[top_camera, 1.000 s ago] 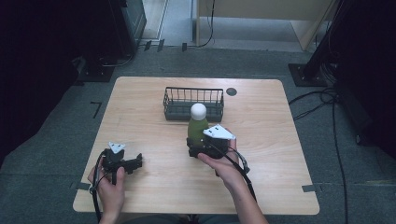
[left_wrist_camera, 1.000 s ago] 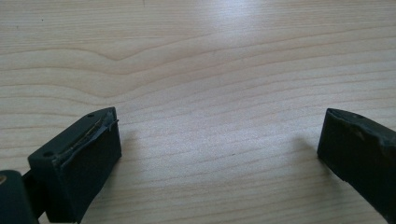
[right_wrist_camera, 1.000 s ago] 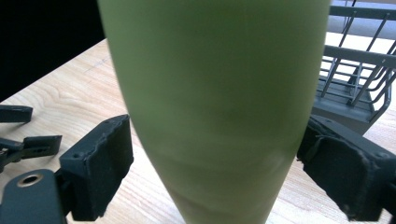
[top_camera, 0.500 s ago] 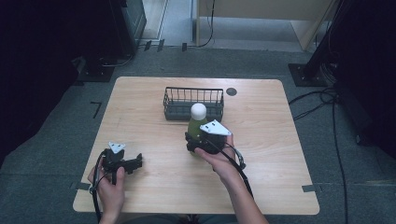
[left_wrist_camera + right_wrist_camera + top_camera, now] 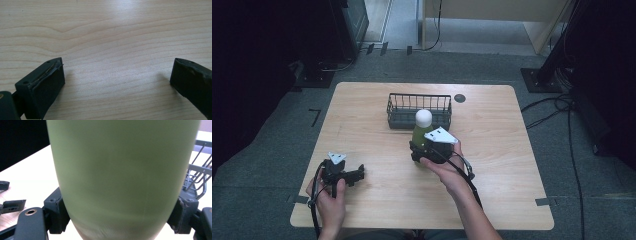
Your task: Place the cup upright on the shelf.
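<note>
a pale green bottle (image 5: 420,136) with a rounded white cap (image 5: 423,117) stands upright near the middle of the wooden tabletop (image 5: 492,165), just in front of a dark wire basket (image 5: 418,111). its smooth body is matte, plain and unlabelled up close. the right gripper (image 5: 422,148) has its fingers (image 5: 57,213) pinching the bottle's lower body from both sides. whether the basket holds anything cannot be told. the left gripper (image 5: 357,174) sits low at the tabletop's near left, fingers (image 5: 41,87) spread wide over bare wood.
</note>
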Tool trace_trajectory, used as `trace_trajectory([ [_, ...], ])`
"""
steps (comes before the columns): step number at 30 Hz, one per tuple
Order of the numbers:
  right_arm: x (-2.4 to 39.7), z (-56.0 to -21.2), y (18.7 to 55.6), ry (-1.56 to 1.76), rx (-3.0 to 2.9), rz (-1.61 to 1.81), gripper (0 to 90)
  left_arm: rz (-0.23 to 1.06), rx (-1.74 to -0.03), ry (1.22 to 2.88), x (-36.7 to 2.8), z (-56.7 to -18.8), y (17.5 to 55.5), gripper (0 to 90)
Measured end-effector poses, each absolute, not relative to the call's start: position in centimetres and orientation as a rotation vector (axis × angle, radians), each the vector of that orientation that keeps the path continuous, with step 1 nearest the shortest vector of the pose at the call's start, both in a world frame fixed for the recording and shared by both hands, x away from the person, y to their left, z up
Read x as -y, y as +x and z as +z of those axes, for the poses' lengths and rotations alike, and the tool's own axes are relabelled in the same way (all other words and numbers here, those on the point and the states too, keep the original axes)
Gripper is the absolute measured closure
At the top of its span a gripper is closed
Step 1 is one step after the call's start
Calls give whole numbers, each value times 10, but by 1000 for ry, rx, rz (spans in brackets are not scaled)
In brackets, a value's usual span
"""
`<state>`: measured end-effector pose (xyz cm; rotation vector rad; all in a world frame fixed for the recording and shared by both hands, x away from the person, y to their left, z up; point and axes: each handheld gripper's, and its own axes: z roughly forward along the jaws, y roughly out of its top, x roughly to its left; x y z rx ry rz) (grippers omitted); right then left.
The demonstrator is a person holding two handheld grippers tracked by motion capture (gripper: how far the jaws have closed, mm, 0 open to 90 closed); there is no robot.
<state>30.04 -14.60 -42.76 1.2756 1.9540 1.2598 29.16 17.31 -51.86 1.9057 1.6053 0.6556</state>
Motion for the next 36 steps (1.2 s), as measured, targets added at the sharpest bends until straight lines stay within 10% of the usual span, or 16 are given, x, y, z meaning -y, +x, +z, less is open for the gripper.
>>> trace_trajectory([
  [36,154,-334,350,1221,-1811,1327,203,654,-1606,1906,-173,-519,292,1],
])
